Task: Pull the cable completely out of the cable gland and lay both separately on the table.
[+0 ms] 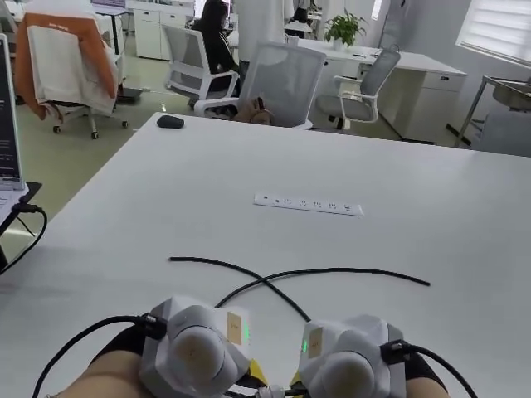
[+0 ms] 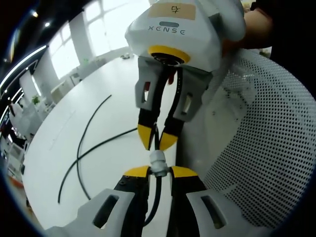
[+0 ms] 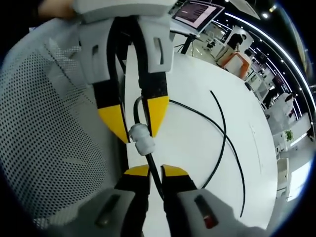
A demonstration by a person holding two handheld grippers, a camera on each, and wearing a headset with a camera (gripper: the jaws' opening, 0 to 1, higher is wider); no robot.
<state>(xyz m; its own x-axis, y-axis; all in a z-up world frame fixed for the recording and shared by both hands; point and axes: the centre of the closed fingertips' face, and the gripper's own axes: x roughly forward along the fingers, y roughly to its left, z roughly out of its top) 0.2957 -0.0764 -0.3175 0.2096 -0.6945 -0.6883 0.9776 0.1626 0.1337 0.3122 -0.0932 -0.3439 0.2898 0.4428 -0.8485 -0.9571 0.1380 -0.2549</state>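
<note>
Rear of the cable gland (image 2: 158, 160) is sitting buried in the left gripper (image 2: 159, 173), grip depth unclear. On the gland's far side the cable (image 3: 154, 170) is vanishing into the right gripper (image 3: 157, 171). Head view: gripper bodies are covering the gland almost fully, bottom edge is cropping both grippers. Past the gland, power strip (image 1: 309, 205) sockets are looking too small to read.

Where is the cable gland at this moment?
In the left gripper view, the white cable gland is between the yellow tips of the left gripper, threaded on the black cable; the right gripper pinches that cable right beside it.
</note>
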